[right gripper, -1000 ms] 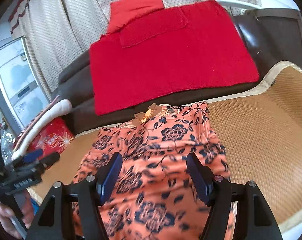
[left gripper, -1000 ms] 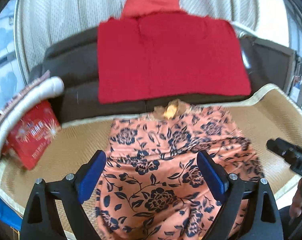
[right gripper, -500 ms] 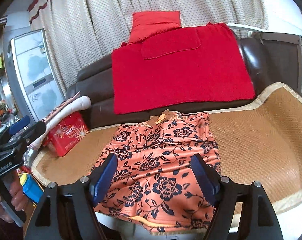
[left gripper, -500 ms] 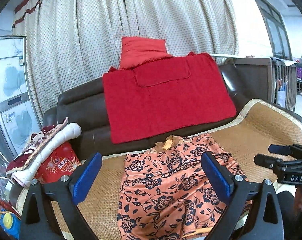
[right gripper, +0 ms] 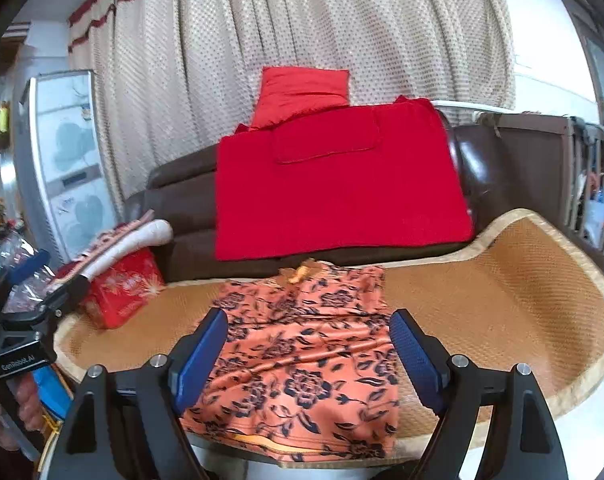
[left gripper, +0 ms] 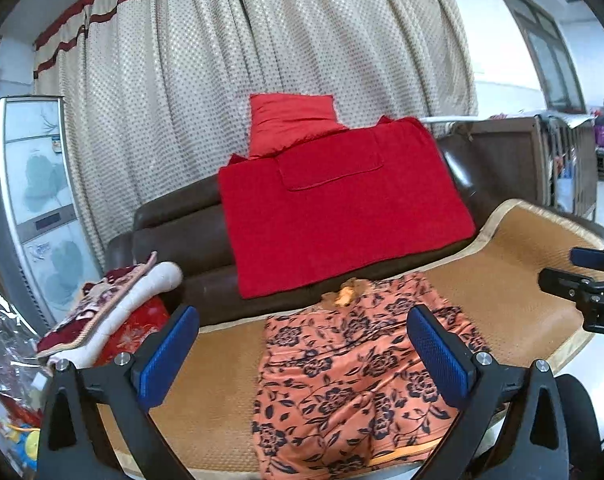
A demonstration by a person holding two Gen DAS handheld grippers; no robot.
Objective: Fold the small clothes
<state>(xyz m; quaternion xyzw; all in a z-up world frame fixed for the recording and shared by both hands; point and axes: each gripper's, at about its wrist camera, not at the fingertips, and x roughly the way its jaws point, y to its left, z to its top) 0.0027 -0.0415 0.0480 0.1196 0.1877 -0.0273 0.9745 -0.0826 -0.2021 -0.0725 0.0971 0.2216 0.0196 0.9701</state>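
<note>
An orange garment with dark blue flowers [left gripper: 354, 376] lies folded flat on the woven mat [left gripper: 514, 280] of the sofa seat, a small orange bow at its far edge. It also shows in the right wrist view [right gripper: 302, 356]. My left gripper [left gripper: 302, 352] is open and empty, held back from and above the garment's near part. My right gripper [right gripper: 308, 356] is open and empty, also above and in front of the garment. Each gripper shows at the edge of the other's view: the right one [left gripper: 582, 284] and the left one [right gripper: 26, 316].
A red blanket [left gripper: 334, 204] and red pillow [left gripper: 294, 124] drape the brown sofa back [left gripper: 174, 236]. A rolled quilt [left gripper: 114, 304] on a red box [right gripper: 122, 288] sits at the mat's left end. A fridge [left gripper: 34, 208] and clutter stand at left; curtain behind.
Both grippers have pulled back and up from the garment. The view has widened from a close look at the cloth to the whole sofa. The garment lies still.
</note>
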